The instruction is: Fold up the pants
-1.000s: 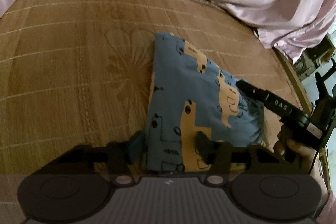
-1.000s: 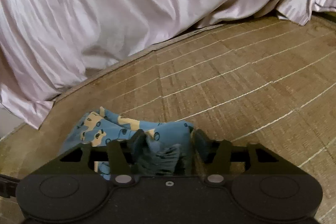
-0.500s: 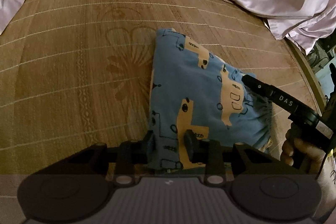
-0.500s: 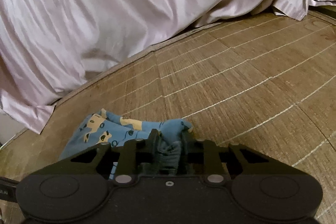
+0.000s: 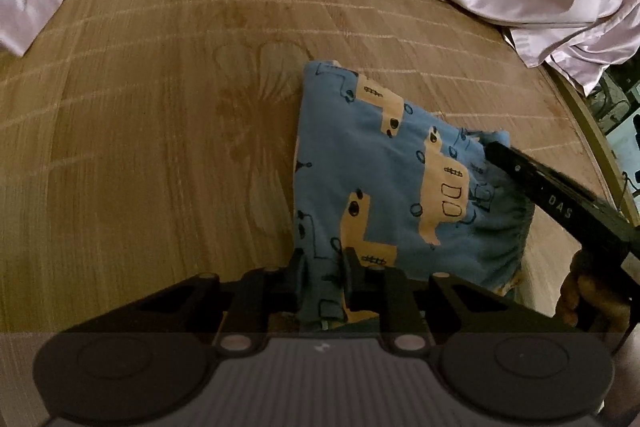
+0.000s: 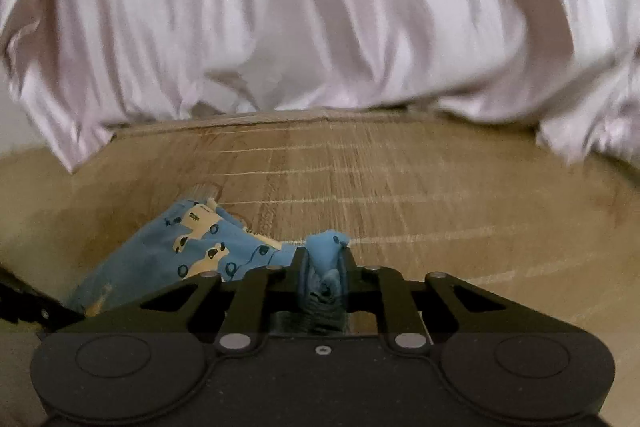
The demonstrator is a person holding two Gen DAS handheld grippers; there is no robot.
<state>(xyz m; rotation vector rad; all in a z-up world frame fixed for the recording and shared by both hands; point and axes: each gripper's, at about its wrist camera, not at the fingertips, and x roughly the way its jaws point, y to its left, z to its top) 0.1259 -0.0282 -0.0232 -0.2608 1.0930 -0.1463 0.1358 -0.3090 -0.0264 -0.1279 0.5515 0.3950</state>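
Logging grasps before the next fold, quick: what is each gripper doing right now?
Left gripper: closed on the near edge of the blue printed pants.
Right gripper: closed on a bunched corner of the same pants.

- The pants (image 5: 384, 187) lie folded on the woven mat (image 5: 160, 147), right of the mat's middle in the left wrist view.
- The left gripper (image 5: 323, 267) sits at the near edge of the pants, its 2 fingers closed on that edge.
- The right gripper (image 6: 322, 267) is at the right side of the pants, its 2 fingers closed on a bunched corner of them.
- In the left wrist view the right gripper comes in from the right, over the pants' right edge.
- The bedsheet (image 6: 320, 7) lies bunched behind the mat, along its far edge, well apart from the pants.
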